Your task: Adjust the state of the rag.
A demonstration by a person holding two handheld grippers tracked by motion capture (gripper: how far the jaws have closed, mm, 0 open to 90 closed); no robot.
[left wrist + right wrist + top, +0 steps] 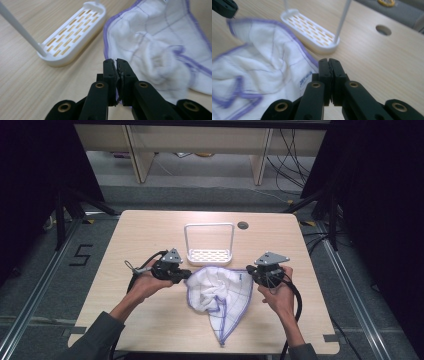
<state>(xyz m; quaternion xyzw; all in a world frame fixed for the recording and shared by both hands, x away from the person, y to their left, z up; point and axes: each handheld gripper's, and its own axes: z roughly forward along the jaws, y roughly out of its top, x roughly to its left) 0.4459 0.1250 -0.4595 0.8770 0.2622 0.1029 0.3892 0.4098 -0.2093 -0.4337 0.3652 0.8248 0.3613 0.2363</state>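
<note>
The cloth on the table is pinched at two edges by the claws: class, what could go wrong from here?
1. The cloth lies bunched, with a long corner trailing toward the table's near edge; lifting may leave it twisted rather than spread.
2. The left claw and right claw each seem to pinch only a thin bit of hem, so an edge could slip out.
3. The white rack stands just behind the cloth; a swinging fold might snag or tip it.

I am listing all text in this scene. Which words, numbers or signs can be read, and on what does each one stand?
"5": black mark on the floor left of the table.
Small blue print on a label at the cloth edge, seen in the right gripper view: too blurred to read.
</note>
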